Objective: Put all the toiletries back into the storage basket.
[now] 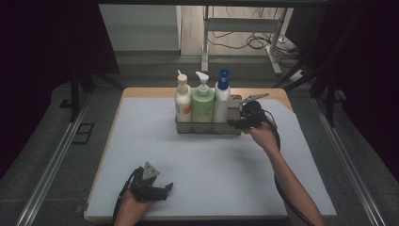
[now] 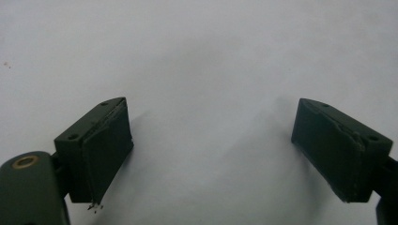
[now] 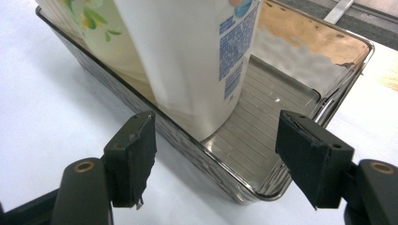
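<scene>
- One table (image 1: 141, 155) with a pale blue-white top and a wooden edge takes up most of the high view; dark floor and metal rails run along both its sides.
- One metal tray (image 1: 207, 128), long and shiny, sits toward the far middle of the table. In the right gripper view its near wall (image 3: 197, 154) runs slantwise between the jaws, and its ribbed floor at this end is bare.
- Three pump bottles stand upright in a row in the tray, touching or nearly so: a white bottle (image 1: 182, 101) with an orange mark at the left, a green bottle (image 1: 203, 103) in the middle, and a blue-capped bottle (image 1: 221, 96) at the right.
- In the right gripper view the blue-capped bottle (image 3: 197, 61) stands close ahead, white with a blue printed label, and the green bottle (image 3: 89, 28) is behind it.
- The right gripper (image 1: 237, 123) is at the tray's right end, beside the blue-capped bottle. Its jaws are wide apart and grip nothing; the tray's near wall lies in the gap between them (image 3: 213, 157).
- The left gripper (image 1: 164, 190) rests low near the table's front edge, well apart from the tray. Its jaws are spread wide over bare tabletop (image 2: 211, 154), with nothing held.
</scene>
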`<state>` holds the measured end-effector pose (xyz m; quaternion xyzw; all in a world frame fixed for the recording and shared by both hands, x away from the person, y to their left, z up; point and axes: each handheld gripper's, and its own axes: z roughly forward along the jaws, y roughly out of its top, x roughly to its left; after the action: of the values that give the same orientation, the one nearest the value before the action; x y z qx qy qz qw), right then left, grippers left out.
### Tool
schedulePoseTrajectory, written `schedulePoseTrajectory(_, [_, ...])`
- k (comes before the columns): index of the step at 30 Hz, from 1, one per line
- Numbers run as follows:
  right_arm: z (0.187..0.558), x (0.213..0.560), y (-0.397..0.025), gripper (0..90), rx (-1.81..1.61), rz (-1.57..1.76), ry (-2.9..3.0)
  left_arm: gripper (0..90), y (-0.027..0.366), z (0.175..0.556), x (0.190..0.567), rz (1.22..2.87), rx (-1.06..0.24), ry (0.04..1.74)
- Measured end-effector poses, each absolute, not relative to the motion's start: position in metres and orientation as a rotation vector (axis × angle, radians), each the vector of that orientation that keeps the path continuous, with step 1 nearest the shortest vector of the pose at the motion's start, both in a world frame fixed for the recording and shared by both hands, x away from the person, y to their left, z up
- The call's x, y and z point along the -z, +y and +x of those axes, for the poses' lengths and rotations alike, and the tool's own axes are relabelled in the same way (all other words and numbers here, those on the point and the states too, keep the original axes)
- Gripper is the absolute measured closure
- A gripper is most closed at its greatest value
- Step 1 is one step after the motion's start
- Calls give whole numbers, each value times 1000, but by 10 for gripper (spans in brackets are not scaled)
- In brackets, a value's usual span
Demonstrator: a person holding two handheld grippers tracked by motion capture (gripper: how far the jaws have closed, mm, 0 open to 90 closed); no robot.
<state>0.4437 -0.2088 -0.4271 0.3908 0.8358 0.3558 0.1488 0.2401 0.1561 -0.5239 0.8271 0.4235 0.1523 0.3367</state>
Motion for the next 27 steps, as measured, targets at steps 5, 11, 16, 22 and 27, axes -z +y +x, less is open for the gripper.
schedulePoseTrajectory(5, [439, 426, -212, 289, -1028, 1112, 2405, 121, 156, 240, 524, 2154, -395, 1105])
schedulePoseTrajectory(11, [432, 426, -215, 278, -1034, 1098, 2413, 120, 156, 240, 524, 2154, -396, 1105])
schedulePoseTrajectory(16, [425, 424, -217, 258, -1039, 1081, 2421, 121, 156, 240, 524, 2153, -397, 1105])
schedulePoseTrajectory(22, [414, 420, -219, 241, -1042, 1050, 2424, 121, 156, 240, 524, 2153, -397, 1104])
schedulePoseTrajectory(27, [406, 418, -221, 209, -1026, 1023, 2435, 121, 156, 240, 524, 2154, -397, 1105])
